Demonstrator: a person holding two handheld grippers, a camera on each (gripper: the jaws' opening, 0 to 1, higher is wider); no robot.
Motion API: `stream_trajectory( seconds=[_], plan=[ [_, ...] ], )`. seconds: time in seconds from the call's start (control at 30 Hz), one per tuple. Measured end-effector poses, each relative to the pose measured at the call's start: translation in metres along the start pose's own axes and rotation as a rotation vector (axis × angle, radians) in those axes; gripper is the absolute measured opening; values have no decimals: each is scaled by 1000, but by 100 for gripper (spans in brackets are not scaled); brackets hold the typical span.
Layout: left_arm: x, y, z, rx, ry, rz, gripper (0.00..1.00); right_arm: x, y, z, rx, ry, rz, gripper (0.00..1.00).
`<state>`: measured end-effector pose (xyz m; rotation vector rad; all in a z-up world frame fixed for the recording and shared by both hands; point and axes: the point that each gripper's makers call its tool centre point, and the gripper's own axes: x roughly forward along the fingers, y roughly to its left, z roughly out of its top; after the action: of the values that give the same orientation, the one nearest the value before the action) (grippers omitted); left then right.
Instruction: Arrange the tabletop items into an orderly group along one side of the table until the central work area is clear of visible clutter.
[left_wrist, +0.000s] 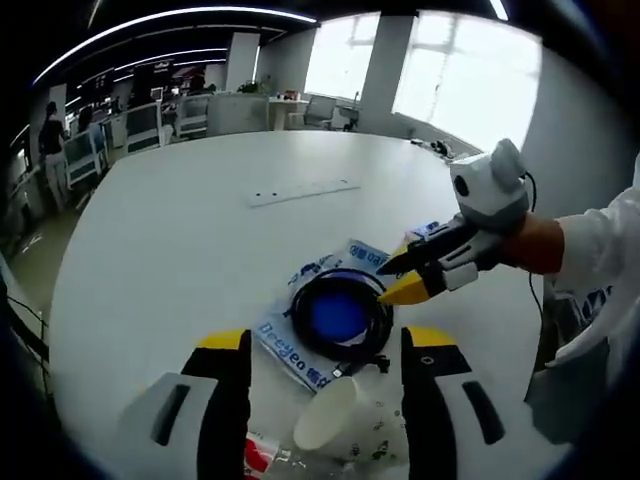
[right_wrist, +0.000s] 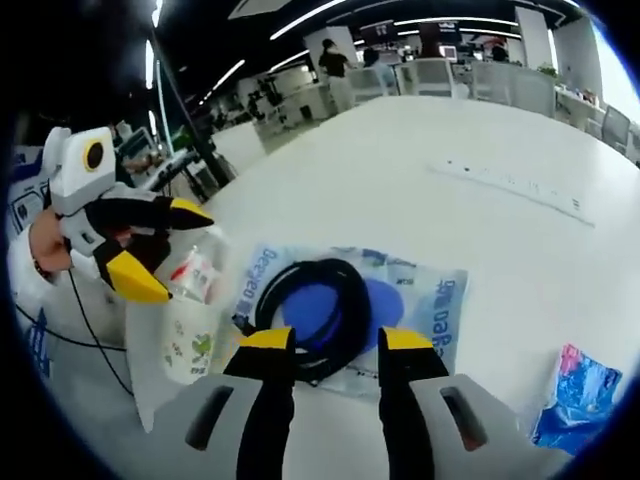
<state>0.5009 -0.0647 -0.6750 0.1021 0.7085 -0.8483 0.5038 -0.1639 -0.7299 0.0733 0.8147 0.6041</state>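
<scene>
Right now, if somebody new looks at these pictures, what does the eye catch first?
First, the black cable coiled on a blue-and-white bag, lying on the white table just ahead of the right gripper, whose jaws stand open. Next, the white cup on its side between the open jaws of the left gripper. A smaller blue packet lies apart at the right.

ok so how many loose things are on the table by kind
coiled black cable: 1
flat printed plastic bag under the cable: 1
paper cup on its side: 1
red and white packet: 1
small blue packet: 1
long white strip farther back: 1
total: 6
</scene>
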Motion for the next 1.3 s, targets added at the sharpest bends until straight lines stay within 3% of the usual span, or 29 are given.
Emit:
stream_trajectory(
  seconds=[0.43, 0.63, 0.83, 1.03, 1.3],
  plan=[
    [30, -3, 3, 13, 24, -35, 50, 8, -2, -7, 39, 14, 11, 13],
    [49, -2, -9, 48, 100, -34, 43, 7, -5, -8, 58, 9, 7, 7],
    [63, 0, -20, 54, 152, -38, 33, 8, -6, -9, 78, 6, 8, 6],
    [69, 9, -37, 39, 228, -3, 22, 8, -7, -10, 93, 1, 9, 5],
    [74, 11, -39, 32, 244, 7, 15, 9, -7, -10, 111, -2, 5, 4]
  ],
)
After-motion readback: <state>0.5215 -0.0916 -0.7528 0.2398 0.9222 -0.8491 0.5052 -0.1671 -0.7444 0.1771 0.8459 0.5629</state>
